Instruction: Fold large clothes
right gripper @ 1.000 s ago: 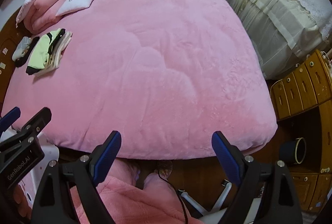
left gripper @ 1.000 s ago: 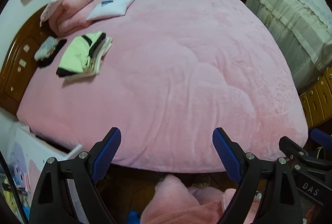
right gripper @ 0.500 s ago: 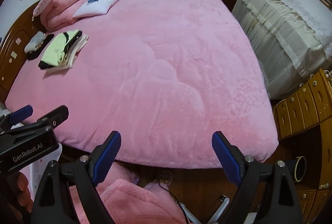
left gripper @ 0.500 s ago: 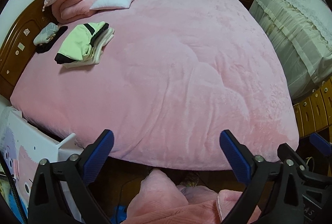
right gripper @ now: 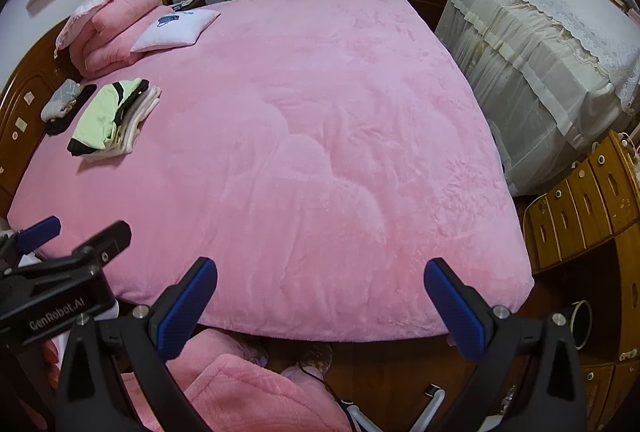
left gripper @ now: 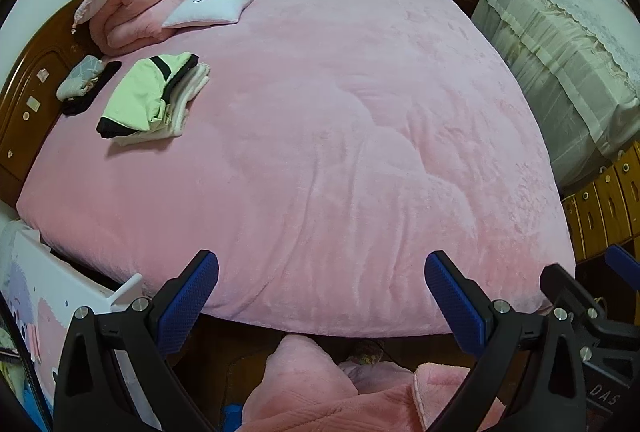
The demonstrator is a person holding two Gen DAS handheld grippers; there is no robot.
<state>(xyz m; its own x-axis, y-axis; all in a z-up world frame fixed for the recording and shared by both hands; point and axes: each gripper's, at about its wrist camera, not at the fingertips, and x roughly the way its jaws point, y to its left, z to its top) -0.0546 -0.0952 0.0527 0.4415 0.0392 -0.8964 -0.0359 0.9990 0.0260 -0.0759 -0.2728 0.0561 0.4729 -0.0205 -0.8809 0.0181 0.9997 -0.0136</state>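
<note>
1. Both tools stood empty over the foot of the bed: the left tool (left gripper: 320,292) was spread as wide as it goes with nothing between its pads, and the right tool (right gripper: 320,296) was opening towards the same width, its jaws also bare.
2. Clothes already folded lay as a stack (left gripper: 154,100) near the headboard (left gripper: 24,112), a lime-green garment on top of pale ones, well apart from either tool. A small grey and black bundle (left gripper: 84,84) sat just beside it.
3. No unfolded large garment lay on the pink bedspread (left gripper: 340,132). Pink fleece (left gripper: 320,392) showed below the tools, off the bed's foot; whether that was laundry or the person's own clothing could not be told.
4. Judged from this, the step in hand was fetching the next garment. To do it well, each tool should pinch one corner or shoulder seam, lift it clear, and spread it flat on the open middle of the bedspread, away from the stack.
5. Further out sat a rolled pink quilt (left gripper: 136,8) and a white pillow (left gripper: 212,8) at the head of the bed.
</note>
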